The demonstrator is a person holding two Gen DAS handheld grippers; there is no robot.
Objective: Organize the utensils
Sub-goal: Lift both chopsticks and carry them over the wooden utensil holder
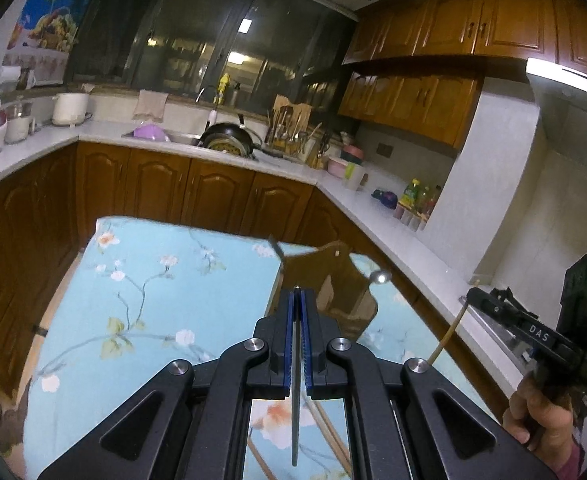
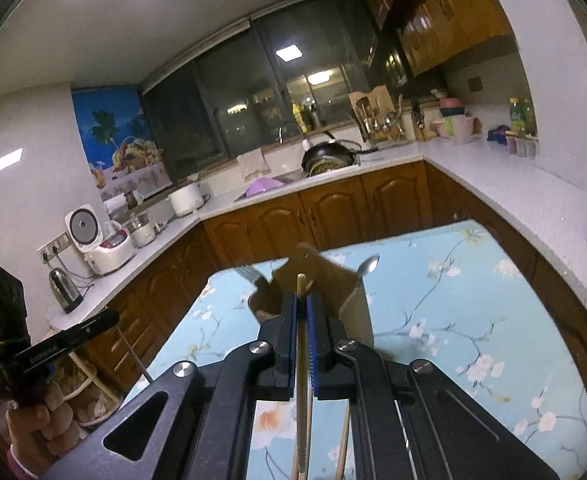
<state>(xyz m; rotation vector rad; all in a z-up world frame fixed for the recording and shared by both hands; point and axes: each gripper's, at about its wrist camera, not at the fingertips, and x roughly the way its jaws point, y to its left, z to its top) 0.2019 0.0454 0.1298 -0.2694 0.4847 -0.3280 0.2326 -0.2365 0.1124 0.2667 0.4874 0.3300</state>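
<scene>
left wrist view: left gripper (image 1: 298, 292) clamped on a thin dark utensil (image 1: 295, 400), long axis along the fingers, above the floral worktop (image 1: 141, 280). wooden holder (image 1: 333, 280) ahead, fork (image 1: 275, 248) and spoon (image 1: 381, 278) in it.

right wrist view: right gripper (image 2: 302, 300) clamped on a wooden chopstick (image 2: 301, 360), tip toward the holder. step judged: carrying to holder; next, tip upright, lower in.

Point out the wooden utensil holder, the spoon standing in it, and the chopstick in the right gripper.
wooden utensil holder (image 2: 353, 300): right wrist view, front wall.
spoon (image 2: 368, 266): right wrist view, bowl.
chopstick (image 2: 300, 286): right wrist view, tip beyond the pads.
</scene>
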